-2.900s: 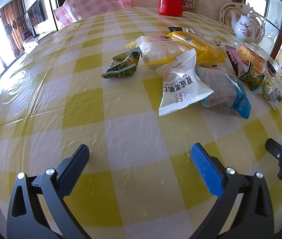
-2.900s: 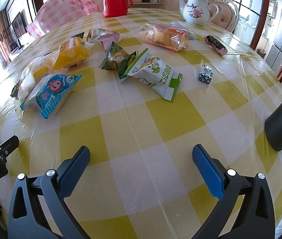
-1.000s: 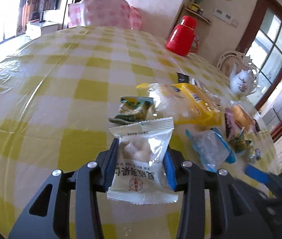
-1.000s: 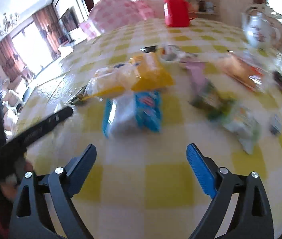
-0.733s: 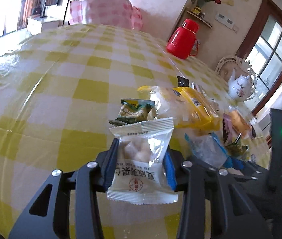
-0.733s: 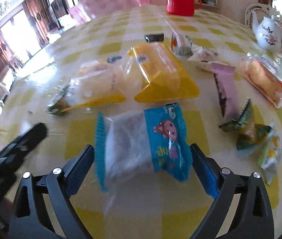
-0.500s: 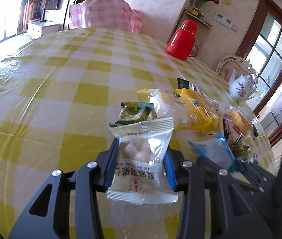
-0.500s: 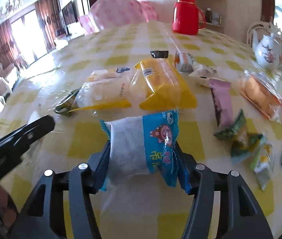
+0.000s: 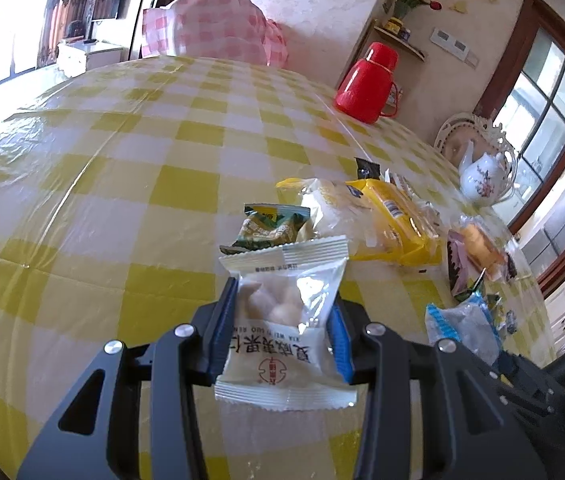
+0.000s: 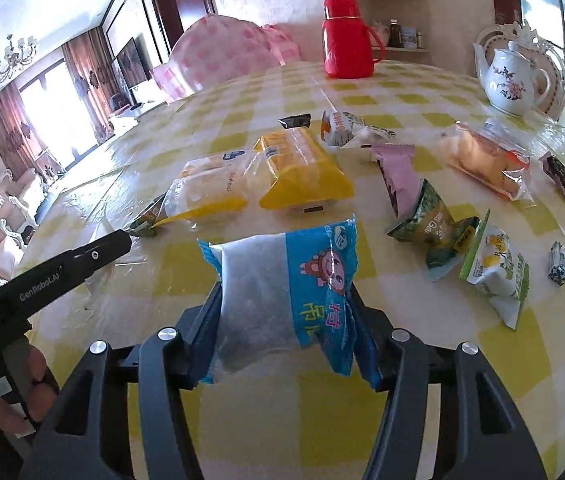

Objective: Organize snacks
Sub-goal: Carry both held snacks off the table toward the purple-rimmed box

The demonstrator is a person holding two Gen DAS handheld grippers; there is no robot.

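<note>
My left gripper is shut on a white snack packet with pale pieces showing through its clear window, held above the yellow checked tablecloth. My right gripper is shut on a blue and white snack packet with a cartoon face; that packet also shows low on the right in the left wrist view. Beyond lie a yellow packet, a clear and yellow bread packet and a small green packet.
More snacks lie to the right: a pink packet, green packets, a white and green packet, an orange bread bag. A red thermos and a white teapot stand at the back. The left gripper's body and a hand sit at left.
The right gripper, open a second ago, came up to the blue packet and shut on it, lifting it off the cloth. The left gripper kept still with the white packet.
</note>
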